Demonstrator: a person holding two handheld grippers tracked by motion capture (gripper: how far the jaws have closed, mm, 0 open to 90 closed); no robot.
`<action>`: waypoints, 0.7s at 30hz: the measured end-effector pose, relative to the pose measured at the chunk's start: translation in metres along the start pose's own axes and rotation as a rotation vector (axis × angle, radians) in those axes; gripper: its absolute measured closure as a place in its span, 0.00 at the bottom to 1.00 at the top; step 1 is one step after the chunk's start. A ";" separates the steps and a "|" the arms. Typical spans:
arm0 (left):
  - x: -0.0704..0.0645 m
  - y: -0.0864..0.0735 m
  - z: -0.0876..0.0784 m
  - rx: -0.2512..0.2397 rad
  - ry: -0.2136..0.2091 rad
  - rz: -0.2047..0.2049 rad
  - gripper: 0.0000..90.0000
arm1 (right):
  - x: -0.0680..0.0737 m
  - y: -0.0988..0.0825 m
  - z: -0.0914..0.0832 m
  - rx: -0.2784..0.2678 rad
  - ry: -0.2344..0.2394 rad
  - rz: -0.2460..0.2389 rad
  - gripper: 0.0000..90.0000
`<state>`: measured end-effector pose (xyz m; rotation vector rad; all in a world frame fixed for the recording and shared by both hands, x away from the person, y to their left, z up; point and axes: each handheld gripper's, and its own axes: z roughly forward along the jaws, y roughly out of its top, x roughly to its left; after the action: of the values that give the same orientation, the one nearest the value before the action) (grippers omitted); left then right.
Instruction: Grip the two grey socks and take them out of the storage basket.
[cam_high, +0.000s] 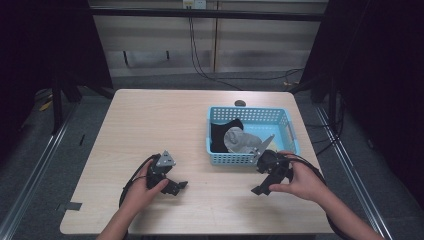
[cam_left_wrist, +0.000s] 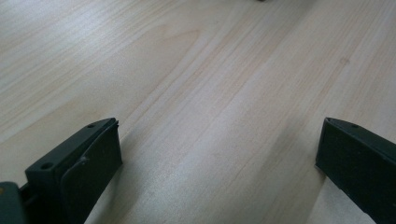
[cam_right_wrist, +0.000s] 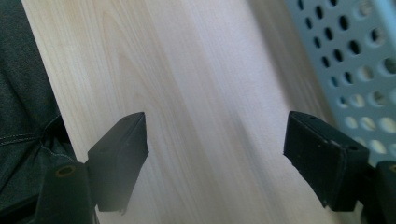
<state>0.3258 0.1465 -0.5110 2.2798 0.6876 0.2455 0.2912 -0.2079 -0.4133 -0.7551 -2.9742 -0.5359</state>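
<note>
A light blue perforated basket (cam_high: 289, 131) stands on the right half of the wooden table (cam_high: 160, 120), with a black cloth (cam_high: 220, 135) and a grey cloth (cam_high: 241, 141) bundled inside. My left gripper (cam_high: 179, 186) rests low over the table's front left, jaws wide apart over bare wood (cam_left_wrist: 219, 135). My right gripper (cam_high: 261, 189) is held just in front of the basket's near wall (cam_right_wrist: 359, 60), also open with nothing between its fingers (cam_right_wrist: 119, 149).
A small dark round object (cam_high: 240, 103) lies on the table behind the basket. Cables (cam_high: 200, 60) hang down the wall at the back. Dark fabric (cam_right_wrist: 23, 107) shows past the table edge in the right gripper view.
</note>
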 end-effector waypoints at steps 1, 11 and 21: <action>0.000 0.000 0.000 0.000 0.000 0.000 0.00 | -0.001 0.003 -0.003 0.004 -0.010 0.000 0.24; 0.000 0.000 0.000 0.001 0.000 0.000 0.00 | -0.027 0.028 -0.039 0.002 -0.053 0.029 0.26; 0.000 0.000 0.000 -0.001 0.000 -0.001 0.00 | -0.076 0.045 -0.026 0.005 -0.113 0.121 0.28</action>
<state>0.3258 0.1464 -0.5110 2.2787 0.6890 0.2453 0.3782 -0.2141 -0.3827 -0.9900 -3.0035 -0.4948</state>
